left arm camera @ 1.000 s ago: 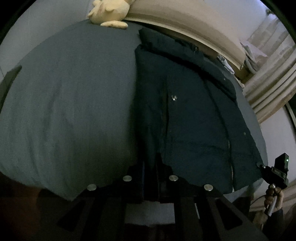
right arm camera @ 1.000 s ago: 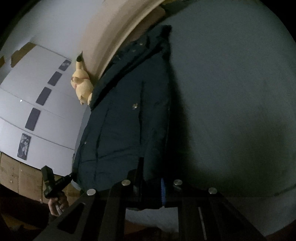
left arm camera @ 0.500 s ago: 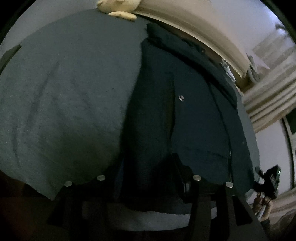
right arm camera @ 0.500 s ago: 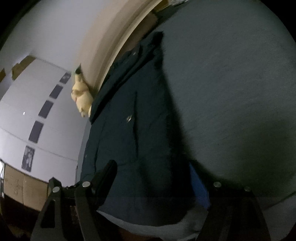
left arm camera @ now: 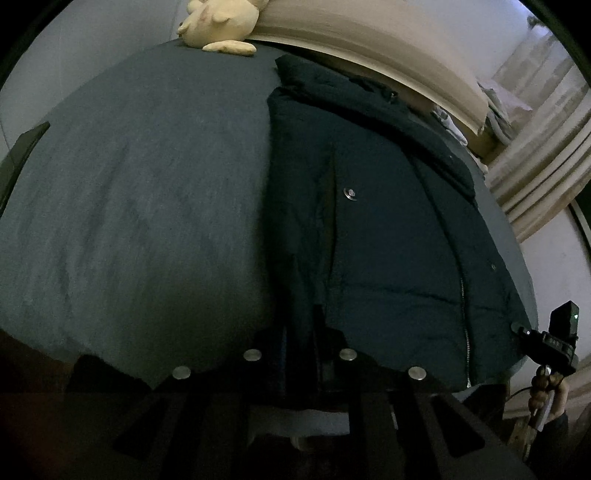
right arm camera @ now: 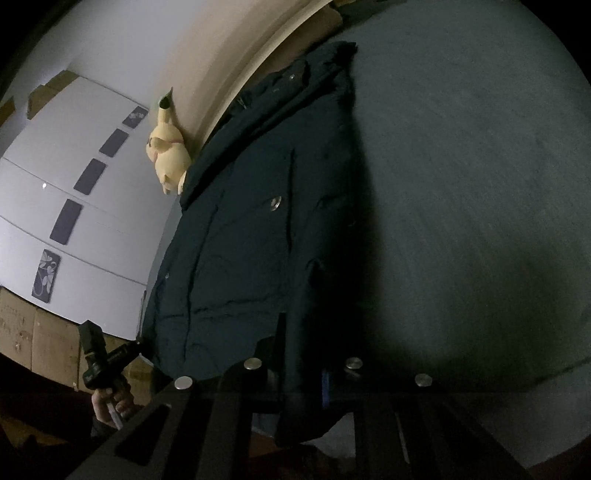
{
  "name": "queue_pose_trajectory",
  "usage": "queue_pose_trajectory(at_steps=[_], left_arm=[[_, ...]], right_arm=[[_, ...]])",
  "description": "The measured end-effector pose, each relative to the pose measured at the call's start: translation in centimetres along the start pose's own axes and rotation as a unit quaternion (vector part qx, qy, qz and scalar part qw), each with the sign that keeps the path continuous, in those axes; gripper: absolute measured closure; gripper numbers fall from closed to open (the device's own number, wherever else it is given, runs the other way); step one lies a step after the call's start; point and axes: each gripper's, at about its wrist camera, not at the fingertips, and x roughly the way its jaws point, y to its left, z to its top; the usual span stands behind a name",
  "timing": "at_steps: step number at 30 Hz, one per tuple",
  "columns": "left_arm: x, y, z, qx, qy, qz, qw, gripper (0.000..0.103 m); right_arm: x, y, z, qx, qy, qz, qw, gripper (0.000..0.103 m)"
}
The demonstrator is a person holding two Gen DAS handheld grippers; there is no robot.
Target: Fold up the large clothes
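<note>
A dark navy padded jacket (left arm camera: 388, 229) lies lengthwise on a grey-blue bed (left arm camera: 140, 206), hood toward the headboard. It also shows in the right wrist view (right arm camera: 251, 236). My left gripper (left arm camera: 301, 332) is shut on the jacket's hem at its left corner. My right gripper (right arm camera: 303, 350) is shut on the hem at the opposite corner. Each gripper shows in the other's view: the right one (left arm camera: 550, 343) and the left one (right arm camera: 107, 358), both at the bed's foot.
A yellow plush toy (left arm camera: 218, 22) sits by the beige headboard (left arm camera: 369, 40); it also shows in the right wrist view (right arm camera: 168, 155). Curtains (left arm camera: 543, 184) hang on the right. A white wardrobe (right arm camera: 74, 192) and cardboard boxes (right arm camera: 33, 332) stand on the left.
Half a second ago both grippers stood wider and closer over the hem. Now both are closed on it and have drawn back to about where they were a second ago.
</note>
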Motion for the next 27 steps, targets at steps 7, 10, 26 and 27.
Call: queue_pose_trajectory(at_steps=[7,10,26,27], left_arm=[[-0.9,-1.0,-0.3,0.011,0.001,0.004,0.9999,0.092],[-1.1,-1.5,-0.5,0.017,0.002,0.008,0.9998,0.092],[-1.7,-1.7,-0.6,0.041,0.003,0.023,0.9989,0.093],[-1.7,-1.8,-0.7,0.041,0.003,0.023,0.9989,0.093]], right_arm=[[-0.9,0.4,-1.2,-0.002,0.011,-0.002,1.000,0.090],[-1.3,1.0,-1.8,-0.009,0.016,-0.006,1.000,0.090],[-1.4,2.4,-3.4,-0.021,0.026,-0.004,0.999,0.090],[-1.3,2.5,-3.3,-0.021,0.027,-0.004,0.999,0.090]])
